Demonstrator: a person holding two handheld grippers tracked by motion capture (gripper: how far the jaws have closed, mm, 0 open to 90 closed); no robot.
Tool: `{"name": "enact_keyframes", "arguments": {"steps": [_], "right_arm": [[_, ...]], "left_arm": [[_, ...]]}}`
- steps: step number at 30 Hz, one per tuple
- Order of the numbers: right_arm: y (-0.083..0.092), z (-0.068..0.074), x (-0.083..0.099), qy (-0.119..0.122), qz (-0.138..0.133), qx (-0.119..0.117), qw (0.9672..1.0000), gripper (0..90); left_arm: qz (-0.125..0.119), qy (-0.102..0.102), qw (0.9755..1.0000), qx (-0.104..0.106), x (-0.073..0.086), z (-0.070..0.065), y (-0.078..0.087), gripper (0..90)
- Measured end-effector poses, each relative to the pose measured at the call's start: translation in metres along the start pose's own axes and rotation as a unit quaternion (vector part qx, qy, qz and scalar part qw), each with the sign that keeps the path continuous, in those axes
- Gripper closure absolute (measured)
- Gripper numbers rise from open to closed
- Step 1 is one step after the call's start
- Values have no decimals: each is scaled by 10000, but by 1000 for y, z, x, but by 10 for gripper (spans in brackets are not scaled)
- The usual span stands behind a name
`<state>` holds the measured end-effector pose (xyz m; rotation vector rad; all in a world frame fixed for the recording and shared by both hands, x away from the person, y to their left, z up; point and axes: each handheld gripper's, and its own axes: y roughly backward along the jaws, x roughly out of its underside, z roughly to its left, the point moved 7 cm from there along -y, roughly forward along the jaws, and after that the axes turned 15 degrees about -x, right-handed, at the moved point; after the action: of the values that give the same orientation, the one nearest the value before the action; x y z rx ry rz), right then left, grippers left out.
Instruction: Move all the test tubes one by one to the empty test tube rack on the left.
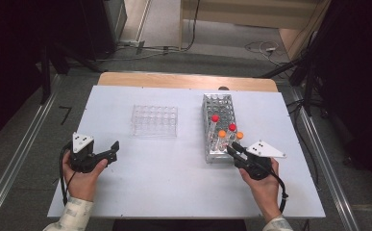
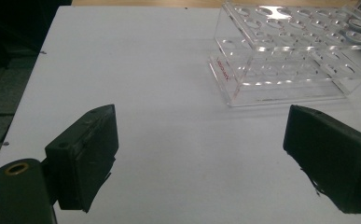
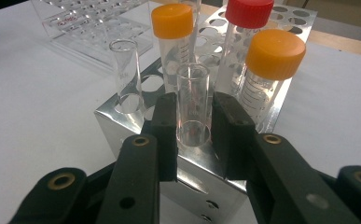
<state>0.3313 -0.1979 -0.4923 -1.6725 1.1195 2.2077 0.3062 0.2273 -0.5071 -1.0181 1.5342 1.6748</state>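
A shiny metal rack (image 1: pixel 218 108) (image 3: pixel 122 116) stands right of the table's middle. It holds two red-capped tubes (image 1: pixel 215 118) (image 3: pixel 249 11), two orange-capped tubes (image 1: pixel 221 134) (image 3: pixel 275 53) and two uncapped clear tubes. My right gripper (image 1: pixel 234 150) (image 3: pixel 194 105) is at the rack's near end. Its two pads are pressed on either side of the nearer uncapped tube (image 3: pixel 193 93), which stands upright in its hole. The other uncapped tube (image 3: pixel 124 65) stands to its left. My left gripper (image 1: pixel 114 148) (image 2: pixel 201 135) rests at the table's left with its jaws wide apart and nothing between them.
An empty clear acrylic rack (image 1: pixel 155 120) (image 2: pixel 285 56) sits left of the metal rack, ahead of the left gripper. Everything rests on a white board (image 1: pixel 174 183) over a wooden table. Cables lie on the floor beyond the far edge.
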Motion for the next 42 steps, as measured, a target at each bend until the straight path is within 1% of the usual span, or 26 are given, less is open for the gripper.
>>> {"name": "enact_keyframes", "arguments": {"steps": [5,9,15,23,25,32,37,39,42], "right_arm": [[-2,0,0,23,38,-11,10000,702],[-4,0,0,50,28,-5,10000,728],[-2,0,-2,51,-23,-3,10000,733],[14,5,-21,122,-324,-35,9994,734],[18,6,-25,97,-362,-35,9993,734],[31,11,-39,173,-561,-51,9983,736],[43,19,-50,258,-750,-122,9968,736],[46,24,-53,274,-782,-168,9964,737],[46,30,-55,333,-770,-256,9961,736]], "left_arm": [[-6,-1,10000,9,0,0,0,108],[-5,-2,10000,16,0,-1,0,109],[-13,-3,10000,21,0,-1,0,111],[-18,-12,10000,38,0,-2,1,111],[-20,-33,10000,49,0,-3,1,111],[-16,-44,10000,69,0,-5,1,111],[-32,-40,9999,106,-1,-5,2,111],[-32,-53,9999,124,-1,-6,3,111],[-62,-49,9998,160,-3,-8,4,111]]}}
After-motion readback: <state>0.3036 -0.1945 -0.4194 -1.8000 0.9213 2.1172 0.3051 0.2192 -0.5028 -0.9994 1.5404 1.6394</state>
